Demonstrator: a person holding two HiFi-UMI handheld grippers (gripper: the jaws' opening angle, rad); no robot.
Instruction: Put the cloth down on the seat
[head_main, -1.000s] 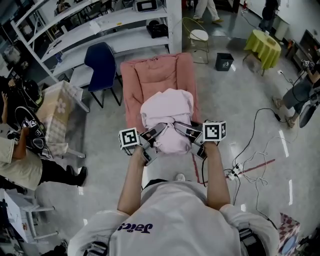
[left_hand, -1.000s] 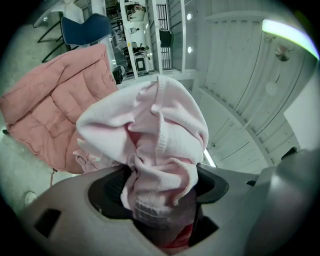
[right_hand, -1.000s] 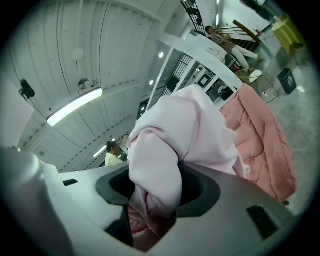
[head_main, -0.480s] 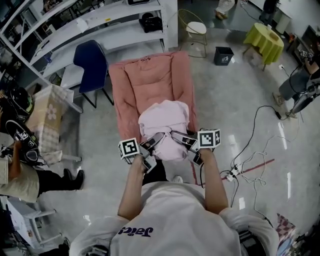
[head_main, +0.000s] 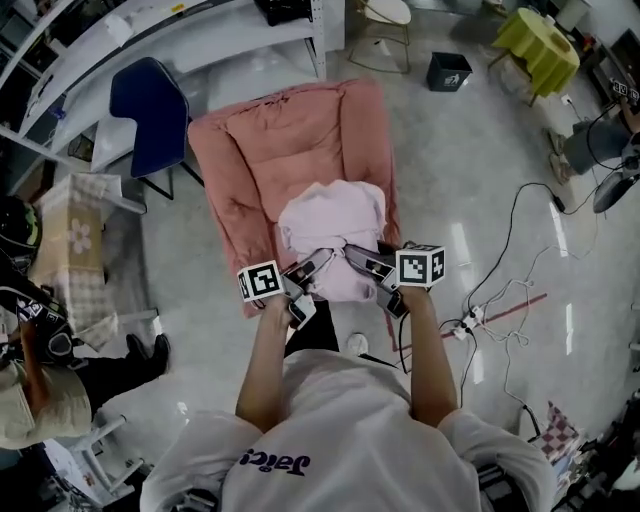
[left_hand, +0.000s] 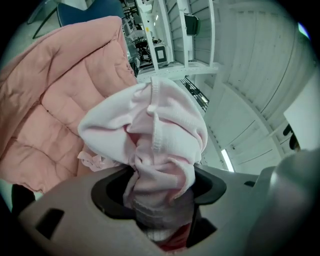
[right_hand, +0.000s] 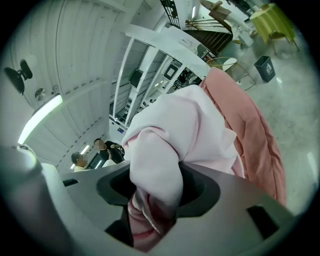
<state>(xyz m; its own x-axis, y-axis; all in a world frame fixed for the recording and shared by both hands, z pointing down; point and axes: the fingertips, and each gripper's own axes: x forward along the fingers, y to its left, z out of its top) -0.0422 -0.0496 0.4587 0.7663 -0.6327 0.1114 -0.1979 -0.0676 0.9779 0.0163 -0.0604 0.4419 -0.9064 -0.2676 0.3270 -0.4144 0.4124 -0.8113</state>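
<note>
A pale pink cloth (head_main: 332, 222) hangs bunched between my two grippers over the front part of the salmon padded seat (head_main: 260, 150). My left gripper (head_main: 316, 266) holds its left end; the jaws are closing, with a wad of cloth (left_hand: 155, 130) squeezed between them. My right gripper (head_main: 358, 260) is shut on the right end, where the cloth (right_hand: 175, 135) bulges out of the jaws. In the left gripper view the seat (left_hand: 45, 115) lies to the left behind the cloth. The right gripper view has the seat (right_hand: 250, 125) at the right.
A blue chair (head_main: 145, 100) and white shelving (head_main: 200, 30) stand behind the seat on the left. A black bin (head_main: 447, 70) and a yellow-green table (head_main: 545, 45) are at the back right. Cables (head_main: 500, 300) trail on the floor at the right. A person (head_main: 30, 390) sits at the left.
I have moved toward the seat with the cloth held in both grippers. The cloth now hangs over the seat's front part instead of its near edge.
</note>
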